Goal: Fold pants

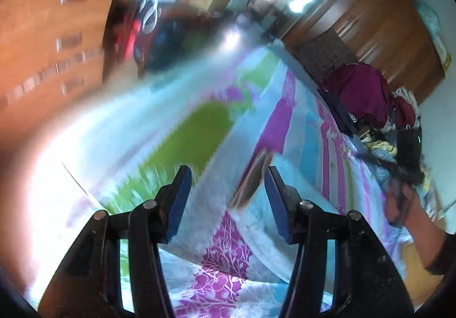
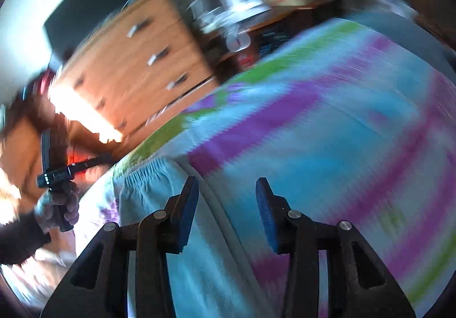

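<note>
The light blue pants [image 2: 193, 255] lie on the bed, their gathered elastic waistband [image 2: 151, 172] toward the left. My right gripper [image 2: 227, 181] hovers just above them, open, with nothing between its blue pads. My left gripper [image 1: 228, 172] is also open and empty above the patterned bedsheet [image 1: 216, 130]. I cannot pick the pants out in the blurred left wrist view. A gloved hand [image 2: 57, 207] holds the left gripper's black body [image 2: 54, 174] at the bed's left edge.
The bedsheet [image 2: 327, 132] has blue, purple and green patches. A pile of dark red and mixed clothes [image 1: 367, 95] sits at the bed's far right. A wooden chest of drawers [image 2: 134, 61] and cluttered shelves [image 2: 242, 18] stand beyond the bed. A small brown object [image 1: 250, 181] lies blurred on the sheet.
</note>
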Demonstrator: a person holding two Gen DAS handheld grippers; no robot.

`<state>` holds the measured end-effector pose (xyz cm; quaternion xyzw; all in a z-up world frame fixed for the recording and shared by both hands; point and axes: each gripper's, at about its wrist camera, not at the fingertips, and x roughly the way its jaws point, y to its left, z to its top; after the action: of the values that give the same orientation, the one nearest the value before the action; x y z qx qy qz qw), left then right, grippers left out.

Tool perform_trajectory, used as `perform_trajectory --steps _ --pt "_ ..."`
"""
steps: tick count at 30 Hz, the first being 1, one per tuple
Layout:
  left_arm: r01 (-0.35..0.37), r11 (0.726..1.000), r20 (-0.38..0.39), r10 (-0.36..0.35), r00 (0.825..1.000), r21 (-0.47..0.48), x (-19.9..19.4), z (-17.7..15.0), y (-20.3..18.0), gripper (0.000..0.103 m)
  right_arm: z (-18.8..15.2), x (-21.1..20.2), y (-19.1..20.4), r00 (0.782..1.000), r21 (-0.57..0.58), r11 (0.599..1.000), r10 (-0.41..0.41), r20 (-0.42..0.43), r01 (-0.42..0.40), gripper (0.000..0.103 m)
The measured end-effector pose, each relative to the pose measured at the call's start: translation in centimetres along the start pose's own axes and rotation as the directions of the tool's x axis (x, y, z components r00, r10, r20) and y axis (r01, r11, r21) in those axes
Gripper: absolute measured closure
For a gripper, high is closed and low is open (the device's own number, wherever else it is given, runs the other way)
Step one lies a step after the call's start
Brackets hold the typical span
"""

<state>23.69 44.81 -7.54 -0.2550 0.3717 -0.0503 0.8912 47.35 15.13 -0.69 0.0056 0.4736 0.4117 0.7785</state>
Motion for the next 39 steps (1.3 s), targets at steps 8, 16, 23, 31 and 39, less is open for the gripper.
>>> perform_trajectory --steps 8,16,23,31,39 --pt "0.45 0.892 -0.454 -0.383 0.804 0.044 15.4 -5.4 -15.9 0.051 -17.0 -5.1 -5.3 0.981 0.447 0.884 0.184 -0.064 -0.137 0.056" --pt "0.285 0.939 -0.399 -0.339 0.852 -0.192 22.1 -5.0 -9.8 0.103 -27.0 -6.6 -16.2 0.976 0.728 0.65 0.156 0.151 -0.217 0.1" --pt "0.335 0.942 -0.461 -0.301 0.835 -0.009 19.9 -5.7 -14.8 0.073 -30.1 -14.1 -17.0 0.967 0.7 0.675 0.086 0.238 -0.233 0.06" --pt "0.332 0.943 -0.448 -0.302 0.841 -0.012 14.2 -11.8 -18.7 0.069 -26.2 -20.7 -19.3 0.998 0.517 0.856 0.023 -0.058 0.011 0.016" --pt "0.334 0.926 -0.577 -0.373 0.726 -0.177 8.9 -25.5 -24.3 0.056 -22.5 -13.0 -24.4 0.885 0.311 0.95 0.157 -0.437 -0.015 0.01"
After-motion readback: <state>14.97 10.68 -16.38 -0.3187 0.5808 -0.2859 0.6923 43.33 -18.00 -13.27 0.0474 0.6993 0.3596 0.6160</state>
